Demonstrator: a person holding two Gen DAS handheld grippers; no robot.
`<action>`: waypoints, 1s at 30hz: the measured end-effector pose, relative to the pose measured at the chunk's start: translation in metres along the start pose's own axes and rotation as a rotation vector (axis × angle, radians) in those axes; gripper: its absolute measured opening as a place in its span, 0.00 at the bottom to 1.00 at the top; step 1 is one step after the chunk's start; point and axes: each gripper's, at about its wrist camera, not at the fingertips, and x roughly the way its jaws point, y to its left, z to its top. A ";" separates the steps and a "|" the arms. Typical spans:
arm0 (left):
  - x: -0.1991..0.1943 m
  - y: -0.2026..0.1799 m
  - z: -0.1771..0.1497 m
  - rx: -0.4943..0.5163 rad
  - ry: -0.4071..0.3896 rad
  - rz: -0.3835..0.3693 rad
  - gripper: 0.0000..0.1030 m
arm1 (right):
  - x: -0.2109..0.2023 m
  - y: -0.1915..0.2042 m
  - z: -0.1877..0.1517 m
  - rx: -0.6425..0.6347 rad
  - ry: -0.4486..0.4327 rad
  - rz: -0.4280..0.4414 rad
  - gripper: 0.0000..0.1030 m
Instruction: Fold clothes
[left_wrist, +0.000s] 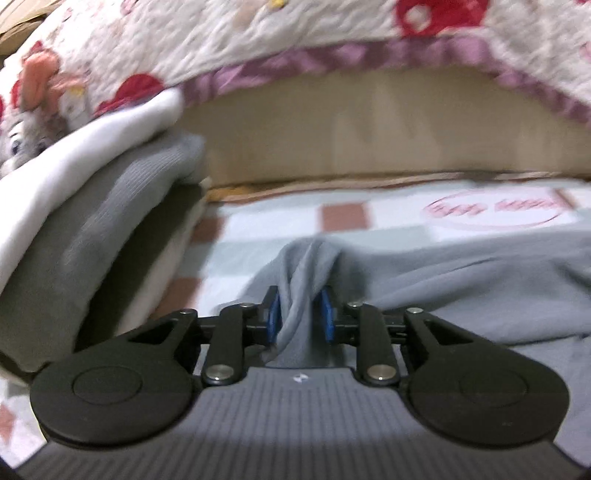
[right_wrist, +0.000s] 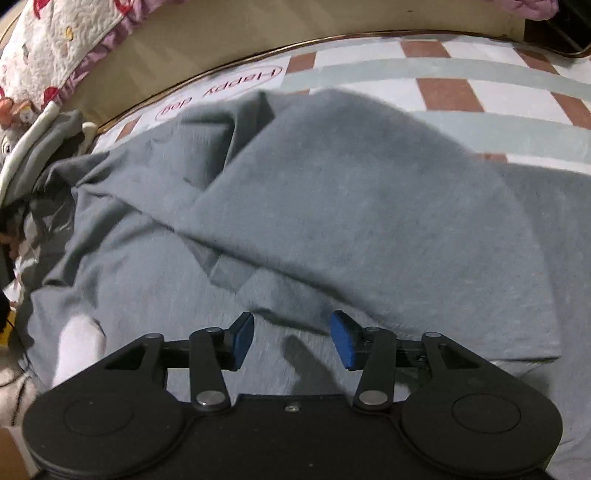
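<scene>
Left wrist view, nearest first: my left gripper (left_wrist: 299, 314) is clenched on a bunched ridge of the grey shirt (left_wrist: 461, 280), cloth pinched between the blue pads (left_wrist: 272, 314) and pulled up off the checked sheet (left_wrist: 258, 229). Past it on the left sits a stack of clothes (left_wrist: 110, 221) that already looks folded, grey and white layers, with a stuffed toy (left_wrist: 29, 136) behind and a quilt (left_wrist: 258, 33) draped over the headboard. Right wrist view: my right gripper (right_wrist: 291, 339) is released, jaws apart, hovering just over the shirt (right_wrist: 332, 184) and gripping nothing. The shirt lies spread on the sheet (right_wrist: 480, 85) with one flap turned over across the body, edges skewed, a sleeve crumpled toward the far left. My read: partly folded at best, one fold laid over and not squared; it's no compact rectangle like the stack. Left to do, as I judge it: flatten the pinched end, finish the folds, put it with the stack. Both frames are blurry, so fine edges are uncertain.
</scene>
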 end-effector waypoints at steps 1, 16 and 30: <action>-0.005 -0.007 0.002 -0.002 -0.012 -0.028 0.26 | 0.003 0.000 -0.003 0.004 -0.005 0.001 0.52; -0.098 -0.192 -0.004 0.223 -0.100 -0.657 0.33 | -0.009 -0.031 0.038 0.083 -0.349 -0.095 0.56; -0.049 -0.372 -0.023 0.324 0.193 -0.747 0.02 | -0.012 -0.077 0.033 0.280 -0.416 0.186 0.57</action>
